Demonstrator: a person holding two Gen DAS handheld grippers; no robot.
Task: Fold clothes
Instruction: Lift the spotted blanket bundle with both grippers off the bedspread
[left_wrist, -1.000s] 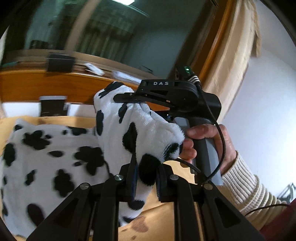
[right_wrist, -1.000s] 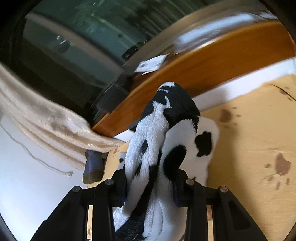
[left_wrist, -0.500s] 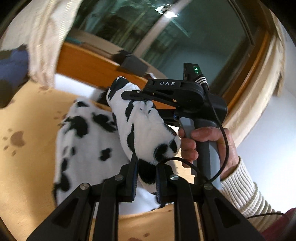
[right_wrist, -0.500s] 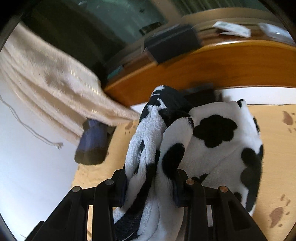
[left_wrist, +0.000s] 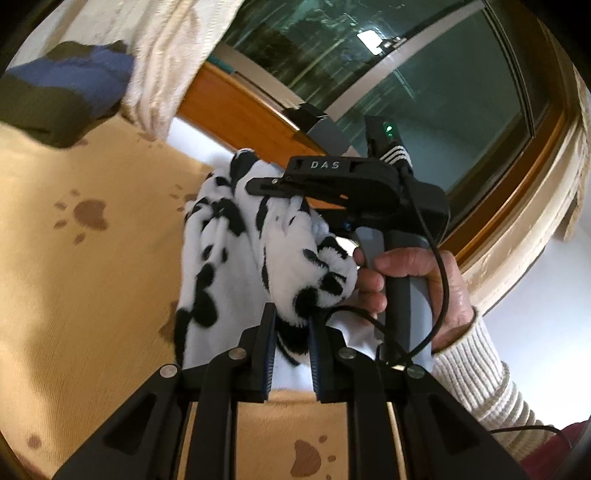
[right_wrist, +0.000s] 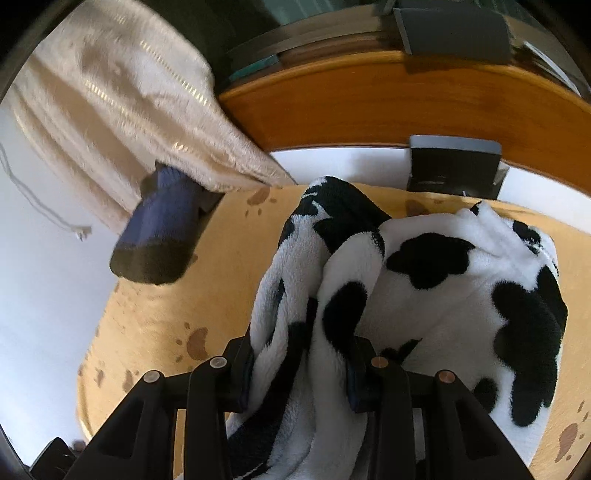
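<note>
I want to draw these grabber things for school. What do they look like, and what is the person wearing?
Both are black. The left gripper has flat fingers with dark blue pads and silver screws. The right gripper has a black body marked "DAS", a grey handle, a green light and a black cable. The hand wears a cream ribbed sleeve.

Black claw (left_wrist: 290, 347) marked "DAS"; cream ribbed sleeve (left_wrist: 480, 373).

Daylight is brightening both fisheye views; a ceiling lamp's reflection (left_wrist: 370, 38) is glaring in the upper window glass (left_wrist: 424, 74). Edges are curving and darkening, with motion blur smearing the upper-left curtain (right_wrist: 122, 107).
</note>
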